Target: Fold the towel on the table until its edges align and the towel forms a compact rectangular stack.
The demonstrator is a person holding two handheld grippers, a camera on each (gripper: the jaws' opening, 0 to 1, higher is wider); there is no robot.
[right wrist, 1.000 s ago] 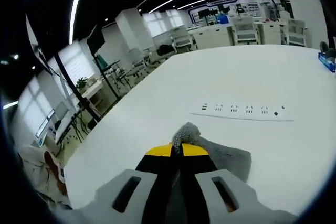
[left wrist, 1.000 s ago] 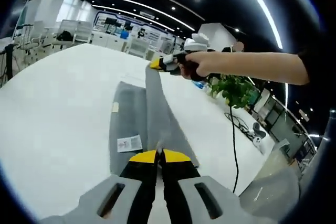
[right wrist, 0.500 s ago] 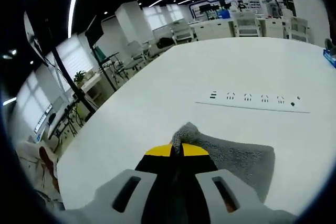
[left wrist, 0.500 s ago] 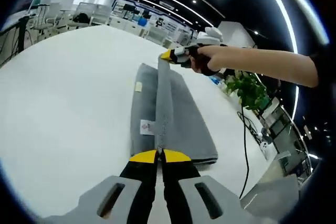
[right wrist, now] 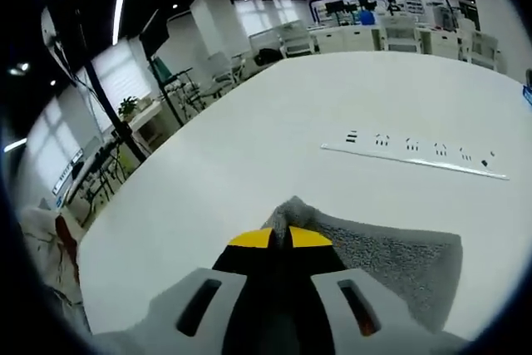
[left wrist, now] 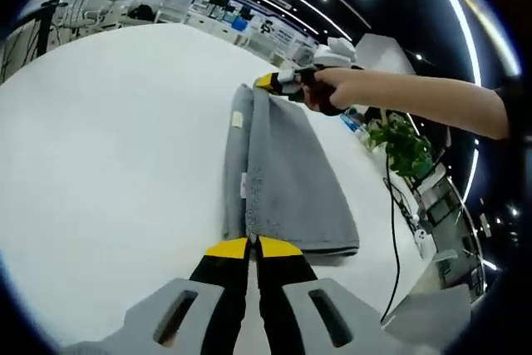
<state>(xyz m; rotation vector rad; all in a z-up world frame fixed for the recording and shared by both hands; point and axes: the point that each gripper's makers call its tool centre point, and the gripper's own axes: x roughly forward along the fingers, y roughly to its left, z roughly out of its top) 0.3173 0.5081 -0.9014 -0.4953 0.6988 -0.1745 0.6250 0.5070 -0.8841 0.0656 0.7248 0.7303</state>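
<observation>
Left tool, low centre of the left gripper view, is clamped on the near corner of the grey towel; the right tool, upper centre there, is pinched on the far corner. The towel is stretched along the white worktop, a lower layer exposed at left. If one corner is released early, the edges could be left misaligned; the power strip could be snagged
</observation>
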